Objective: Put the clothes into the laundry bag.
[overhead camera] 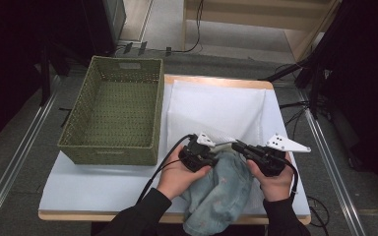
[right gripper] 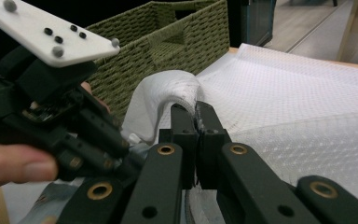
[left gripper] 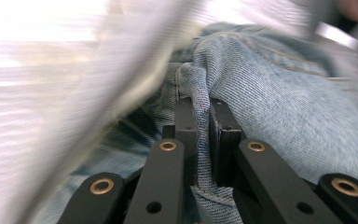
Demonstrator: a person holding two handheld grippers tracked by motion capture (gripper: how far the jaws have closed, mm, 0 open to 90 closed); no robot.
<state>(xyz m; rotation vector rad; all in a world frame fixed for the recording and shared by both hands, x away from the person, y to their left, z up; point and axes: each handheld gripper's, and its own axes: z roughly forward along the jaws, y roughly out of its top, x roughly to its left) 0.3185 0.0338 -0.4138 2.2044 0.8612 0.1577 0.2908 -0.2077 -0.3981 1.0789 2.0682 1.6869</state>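
Item: denim garment (overhead camera: 220, 191), soft, limp, moderately heavy, lying at table's near edge. Our left gripper (left gripper: 200, 109) pinches a denim fold; right gripper (right gripper: 196, 114) clamps white cloth (overhead camera: 216, 110). We judge seams the firmest hold.

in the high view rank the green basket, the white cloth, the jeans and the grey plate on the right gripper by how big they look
1. White cloth, slightly ahead, though partly covered.
2. Green basket, close to it, so these two are unsure.
3. Jeans, bunched and running off the table edge.
4. Grey plate, clearly smallest.
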